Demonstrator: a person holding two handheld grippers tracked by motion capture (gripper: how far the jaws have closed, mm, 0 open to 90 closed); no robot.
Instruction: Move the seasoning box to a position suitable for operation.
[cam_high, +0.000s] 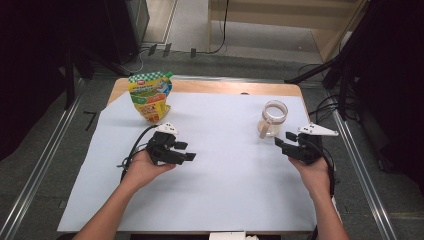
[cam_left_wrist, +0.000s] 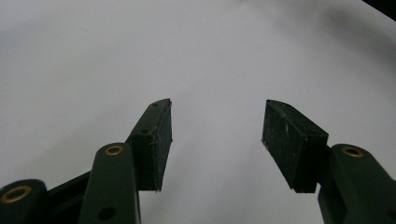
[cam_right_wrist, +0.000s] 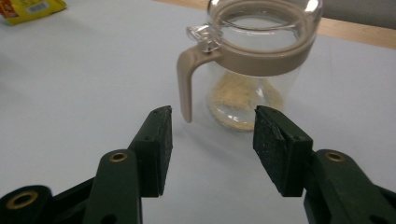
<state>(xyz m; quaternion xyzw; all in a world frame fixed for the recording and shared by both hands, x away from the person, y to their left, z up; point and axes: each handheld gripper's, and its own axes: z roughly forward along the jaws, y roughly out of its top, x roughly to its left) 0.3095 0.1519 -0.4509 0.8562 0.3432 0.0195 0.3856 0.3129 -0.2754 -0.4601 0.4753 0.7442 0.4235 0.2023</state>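
White paper covers my desk (cam_high: 225, 190). Just beyond my right gripper (cam_right_wrist: 212, 122), past its half-open, empty fingers, stands the glass jar (cam_right_wrist: 261, 56), its top rim cut off, a thin layer of tan grains inside. My left gripper (cam_left_wrist: 217, 119) holds nothing, fingers parted; the pouch (cam_high: 150, 96) stands beyond it.

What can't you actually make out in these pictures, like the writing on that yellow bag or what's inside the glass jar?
- Yellow pouch: its print is too small to read in the high view; the right gripper view's top edge cuts it to a corner.
- Glass jar: the pale grainy layer at its bottom can't be identified; its far rim is cut off in the right gripper view.
- Left gripper: the hand covers its body in the high view.
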